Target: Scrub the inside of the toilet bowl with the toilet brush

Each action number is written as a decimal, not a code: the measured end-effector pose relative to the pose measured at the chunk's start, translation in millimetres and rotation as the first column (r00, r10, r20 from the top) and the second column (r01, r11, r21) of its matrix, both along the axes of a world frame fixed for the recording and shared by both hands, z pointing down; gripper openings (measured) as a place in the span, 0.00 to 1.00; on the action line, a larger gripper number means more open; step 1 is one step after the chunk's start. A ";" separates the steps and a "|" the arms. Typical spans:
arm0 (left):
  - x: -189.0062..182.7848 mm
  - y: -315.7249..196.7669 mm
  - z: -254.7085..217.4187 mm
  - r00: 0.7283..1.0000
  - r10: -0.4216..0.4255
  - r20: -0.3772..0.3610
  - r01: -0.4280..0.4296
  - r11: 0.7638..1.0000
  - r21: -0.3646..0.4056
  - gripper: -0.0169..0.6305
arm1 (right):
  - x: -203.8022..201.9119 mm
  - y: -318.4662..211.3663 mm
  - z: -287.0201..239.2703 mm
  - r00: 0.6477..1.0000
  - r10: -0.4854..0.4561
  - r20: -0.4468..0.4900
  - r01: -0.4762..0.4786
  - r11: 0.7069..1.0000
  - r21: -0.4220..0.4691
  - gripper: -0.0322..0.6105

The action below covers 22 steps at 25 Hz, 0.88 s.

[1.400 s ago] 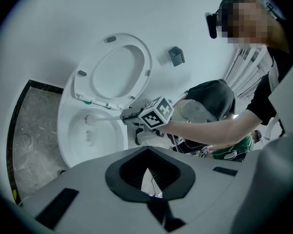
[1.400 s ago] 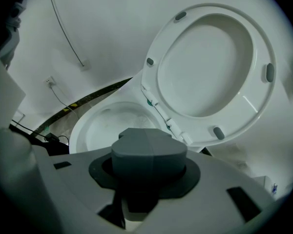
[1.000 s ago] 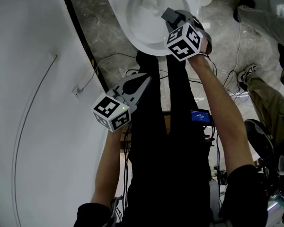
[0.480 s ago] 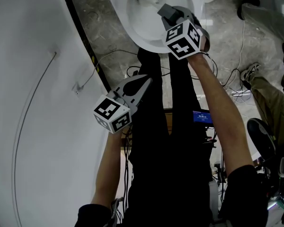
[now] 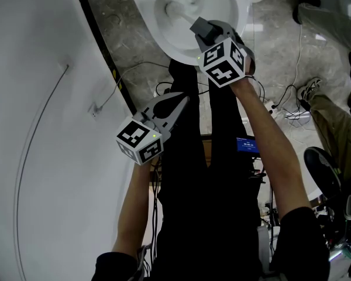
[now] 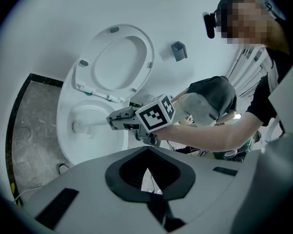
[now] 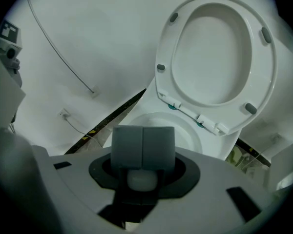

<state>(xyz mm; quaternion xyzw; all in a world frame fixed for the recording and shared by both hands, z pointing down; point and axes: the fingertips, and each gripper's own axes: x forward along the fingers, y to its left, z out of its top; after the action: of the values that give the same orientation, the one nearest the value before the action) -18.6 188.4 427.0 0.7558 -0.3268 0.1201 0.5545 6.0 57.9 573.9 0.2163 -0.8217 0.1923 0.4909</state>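
Your right gripper (image 5: 200,27) clenched the brush (image 5: 174,7), its head down in the bowl (image 5: 225,2) at 12 o'clock. Your left gripper (image 5: 176,102) hung closed, empty. Scrubbing looked underway, unfinished.

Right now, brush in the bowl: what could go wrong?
1. The right gripper jaws hold the toilet brush by its handle, far from the head. Scrubbing pressure against the toilet bowl may twist it or make it slip.
2. Cables lie on the floor by the person's feet, a likely trip hazard when leaning in.
3. The left gripper is shut and empty, so nothing steadies the brush.
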 end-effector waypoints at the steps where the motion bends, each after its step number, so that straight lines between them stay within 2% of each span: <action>1: 0.3 0.2 0.4 1.000 0.001 0.001 -0.001 1.000 0.000 0.04 | 0.7 3.2 -0.2 1.000 -0.005 0.005 0.005 1.000 -0.006 0.30; 13: 9.0 -3.8 4.4 1.000 0.007 -0.004 -0.007 1.000 0.001 0.04 | 18.2 42.2 1.7 0.990 -0.135 0.028 0.136 0.988 -0.068 0.30; 22: 17.2 -4.2 5.5 1.000 0.015 -0.009 -0.015 1.000 0.002 0.04 | 36.4 71.1 -1.2 0.965 -0.263 0.003 0.263 0.961 -0.083 0.30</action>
<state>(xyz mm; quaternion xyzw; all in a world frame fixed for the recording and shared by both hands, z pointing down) -1.4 184.2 432.5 0.7595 -0.3186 0.1204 0.5543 42.4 129.0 572.7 0.0855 -0.8327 0.1582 0.5237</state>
